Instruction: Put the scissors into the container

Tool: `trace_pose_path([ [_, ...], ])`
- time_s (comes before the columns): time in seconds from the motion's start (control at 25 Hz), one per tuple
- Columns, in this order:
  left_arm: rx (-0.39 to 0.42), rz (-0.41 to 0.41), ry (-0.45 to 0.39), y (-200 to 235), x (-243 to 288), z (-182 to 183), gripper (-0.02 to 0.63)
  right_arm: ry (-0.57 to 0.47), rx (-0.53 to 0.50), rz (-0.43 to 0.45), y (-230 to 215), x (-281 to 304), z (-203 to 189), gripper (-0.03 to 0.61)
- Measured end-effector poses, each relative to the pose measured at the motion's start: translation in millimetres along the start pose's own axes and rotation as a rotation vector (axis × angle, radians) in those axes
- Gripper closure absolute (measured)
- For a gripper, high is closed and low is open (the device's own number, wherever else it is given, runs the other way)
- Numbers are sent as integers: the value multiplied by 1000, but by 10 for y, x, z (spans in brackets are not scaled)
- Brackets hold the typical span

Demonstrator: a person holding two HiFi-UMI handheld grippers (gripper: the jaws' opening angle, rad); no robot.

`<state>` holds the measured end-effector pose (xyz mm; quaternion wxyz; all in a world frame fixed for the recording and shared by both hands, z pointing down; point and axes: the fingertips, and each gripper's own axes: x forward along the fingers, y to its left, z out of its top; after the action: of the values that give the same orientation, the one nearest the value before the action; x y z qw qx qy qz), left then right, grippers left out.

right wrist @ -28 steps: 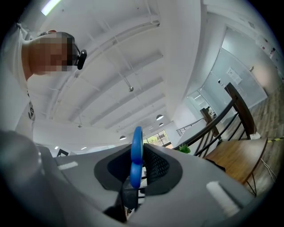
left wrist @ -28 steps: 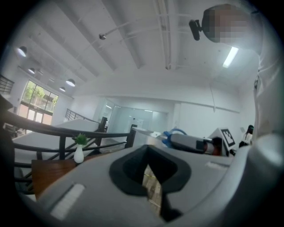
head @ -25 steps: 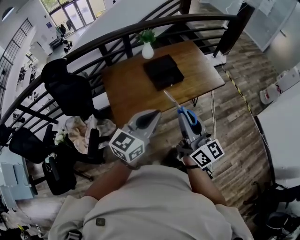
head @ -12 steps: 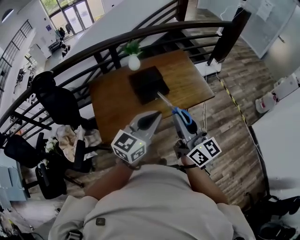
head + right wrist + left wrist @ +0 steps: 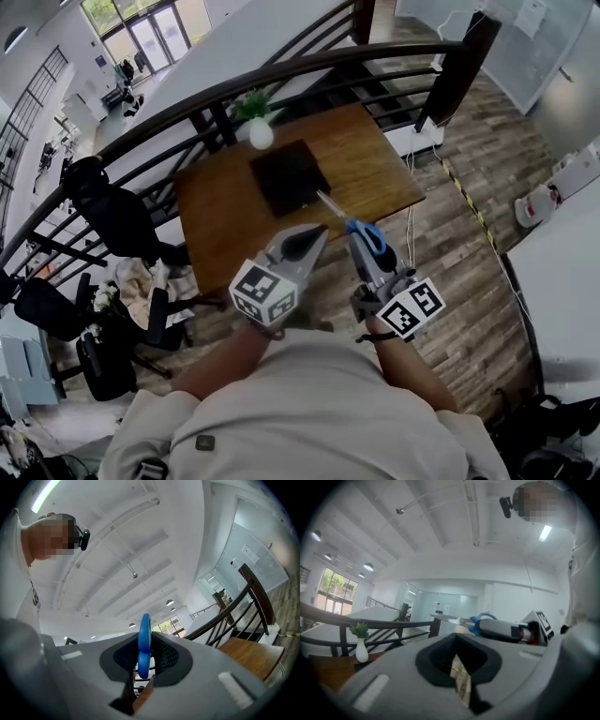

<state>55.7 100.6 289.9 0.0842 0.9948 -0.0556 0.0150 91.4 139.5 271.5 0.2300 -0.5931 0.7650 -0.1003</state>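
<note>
The scissors (image 5: 371,237) have blue handles and a silver blade that points up and left toward the table. My right gripper (image 5: 364,249) is shut on the blue handles (image 5: 144,644), which stand edge-on between its jaws. The container (image 5: 289,176) is a flat black square box lying on the brown wooden table (image 5: 375,159). In the head view the blade tip sits just off the container's right side. My left gripper (image 5: 314,232) is held beside the right one, shut with nothing in it. The left gripper view shows the scissors (image 5: 477,619) and the right gripper (image 5: 506,631) to its right.
A white vase with a green plant (image 5: 260,132) stands at the table's far edge behind the container. A curved black railing (image 5: 309,66) runs behind the table. Black office chairs (image 5: 117,216) stand at the left. A taped line (image 5: 469,202) runs across the wooden floor at the right.
In the head view the table and container have shifted left and lower, closer to the grippers. The scissors stay gripped, their tip now near the container's right side.
</note>
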Motion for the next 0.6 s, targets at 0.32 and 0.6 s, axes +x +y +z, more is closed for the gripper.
trace_pose_path([
  [0.32, 2, -52, 19, -125, 347, -60, 611, -19, 5, -32, -255, -109, 105, 522],
  [0.6, -10, -19, 19, 190, 383, -35, 611, -11, 23, -43, -440, 49, 76, 522],
])
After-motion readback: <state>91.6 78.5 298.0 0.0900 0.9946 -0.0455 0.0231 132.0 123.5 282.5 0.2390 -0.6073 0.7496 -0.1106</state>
